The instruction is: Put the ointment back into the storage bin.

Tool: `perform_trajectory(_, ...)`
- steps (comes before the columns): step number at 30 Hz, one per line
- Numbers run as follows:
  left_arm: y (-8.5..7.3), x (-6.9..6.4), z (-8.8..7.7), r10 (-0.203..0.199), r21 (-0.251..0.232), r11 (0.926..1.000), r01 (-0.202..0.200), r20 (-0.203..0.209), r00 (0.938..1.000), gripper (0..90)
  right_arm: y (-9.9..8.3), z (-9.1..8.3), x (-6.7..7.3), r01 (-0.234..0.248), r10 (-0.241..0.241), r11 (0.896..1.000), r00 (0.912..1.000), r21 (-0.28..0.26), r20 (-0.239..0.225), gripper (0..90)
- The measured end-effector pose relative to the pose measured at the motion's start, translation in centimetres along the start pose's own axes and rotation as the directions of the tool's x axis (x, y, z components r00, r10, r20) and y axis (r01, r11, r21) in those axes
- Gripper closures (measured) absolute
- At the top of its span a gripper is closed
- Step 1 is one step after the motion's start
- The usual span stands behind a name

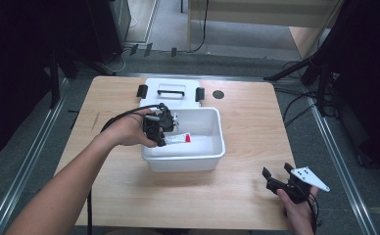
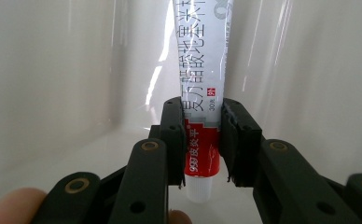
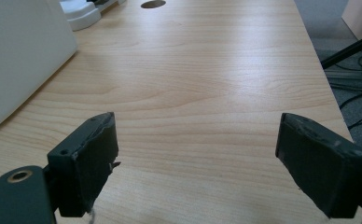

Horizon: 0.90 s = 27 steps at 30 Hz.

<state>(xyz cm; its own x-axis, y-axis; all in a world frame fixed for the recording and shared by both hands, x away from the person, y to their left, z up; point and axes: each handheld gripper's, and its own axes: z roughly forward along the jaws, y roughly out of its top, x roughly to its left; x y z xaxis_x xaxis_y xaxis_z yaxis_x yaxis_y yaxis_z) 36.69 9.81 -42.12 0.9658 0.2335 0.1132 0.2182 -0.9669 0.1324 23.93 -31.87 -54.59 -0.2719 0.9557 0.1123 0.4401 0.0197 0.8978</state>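
Step in hand: a tube of ointment point(image 2: 201, 93) is judged to be on its way into the white bin point(image 1: 212, 154), carried by the left tool point(image 1: 159, 128).
Left tool: closed on the tube; in the left gripper view both pads are seen pressed against its red band, just above the white cap.
Tube position: held inside the bin, lying roughly level in the high view, red end pointing towards the bin's middle; whether it touches the bin floor cannot be told.
Right tool point(image 3: 195, 158): jaws wide apart, nothing between them; rested at the near right corner of the counter point(image 1: 247, 196), well apart from the bin.
Lid point(image 1: 171, 91): laid flat behind the bin, touching or just beside its far wall.
Lowering: best done slowly, with the tube kept off the bin's walls until it is close to the floor.
Release: the jaws are best opened only once the tube is supported, so that no drop or bounce is caused.
Withdrawal: the tool is best lifted straight out, clear of the near rim.
Risk: with the grip so near the cap, the long free end may swing or snag on a wall.
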Motion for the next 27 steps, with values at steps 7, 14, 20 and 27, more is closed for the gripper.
perform_trajectory(7, 0.3, 0.1, 1.4, -0.023, 0.032, 0.9992, 0.022, 0.02, 0.9996, 73.1, 0.0, 0.0, 0.0, -0.002, 0.002, 1.0, 1.0, -0.001, 0.0, 13.0)
perform_trajectory(14, 0.9, 0.0, 2.7, -0.025, 0.081, 0.9965, 0.023, 0.034, 0.9991, 73.1, 0.0, 0.0, 0.0, -0.008, 0.008, 1.0, 1.0, -0.003, -0.001, 13.0)
perform_trajectory(20, 1.2, 0.1, 3.7, -0.046, 0.113, 0.9927, 0.041, 0.044, 0.998, 72.9, 0.0, 0.0, 0.0, -0.011, 0.011, 1.0, 0.9999, -0.004, -0.001, 13.0)
perform_trajectory(27, 1.6, -0.2, 4.7, -0.053, 0.169, 0.9847, 0.043, 0.054, 0.9971, 72.7, 0.0, 0.0, 0.0, -0.01, 0.01, 1.0, 0.9999, -0.004, -0.003, 13.0)
